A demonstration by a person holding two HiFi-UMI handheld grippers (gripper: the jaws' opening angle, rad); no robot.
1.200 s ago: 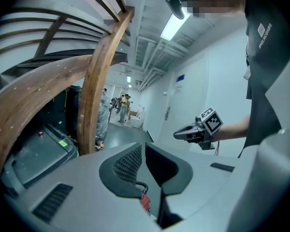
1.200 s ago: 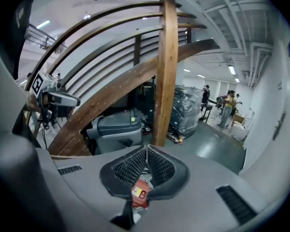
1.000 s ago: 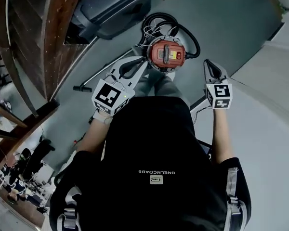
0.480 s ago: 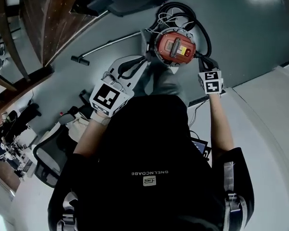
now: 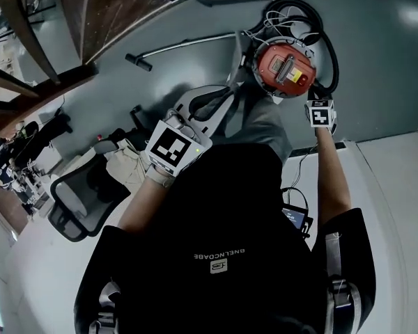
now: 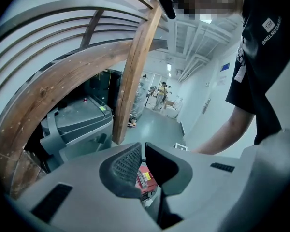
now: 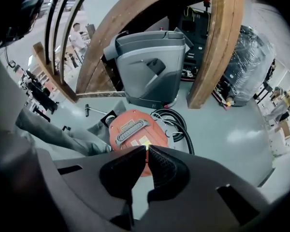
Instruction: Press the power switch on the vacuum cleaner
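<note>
The left gripper (image 6: 142,151) hangs beside the person's gray trouser leg (image 5: 254,120), its jaws drawn to a thin slit with nothing between them. The right gripper (image 7: 147,151) reaches further forward on an outstretched arm, its jaws likewise pressed together and empty. Their tips sit over the near edge of the vacuum cleaner (image 7: 130,129), right at a yellow label (image 7: 144,141) on its round orange top; whether they touch it cannot be told. The vacuum stands on the gray floor (image 7: 232,129) just ahead of the person's knees, a gray ribbed handle (image 7: 131,128) across its lid. A black hose (image 7: 176,120) coils around its far side, and a metal wand (image 5: 188,46) lies on the floor to its left. Beyond stand a gray machine (image 7: 150,66) and wooden beams (image 7: 222,42).
</note>
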